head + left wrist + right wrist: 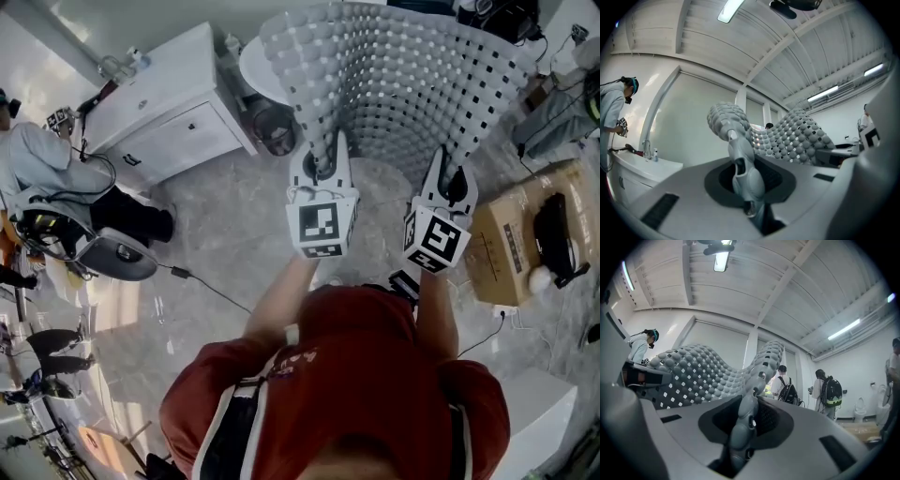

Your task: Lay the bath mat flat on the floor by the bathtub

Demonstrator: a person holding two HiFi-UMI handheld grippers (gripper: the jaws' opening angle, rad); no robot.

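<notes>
A grey bubbled bath mat (403,75) with small square holes hangs in the air in front of me, bowed into a curve. My left gripper (323,157) is shut on its near left edge and my right gripper (449,176) is shut on its near right edge. In the left gripper view the pinched mat edge (740,159) runs up from my left gripper (744,180). The right gripper view shows the mat (698,371) spreading left from my right gripper (746,416). A white rounded bathtub (251,61) is partly hidden behind the mat.
A white vanity cabinet (169,117) stands at the back left, with a dark round bin (274,129) beside it. A cardboard box (511,239) sits on the floor at the right and a white box (539,422) at the lower right. A person (42,164) stands at the left.
</notes>
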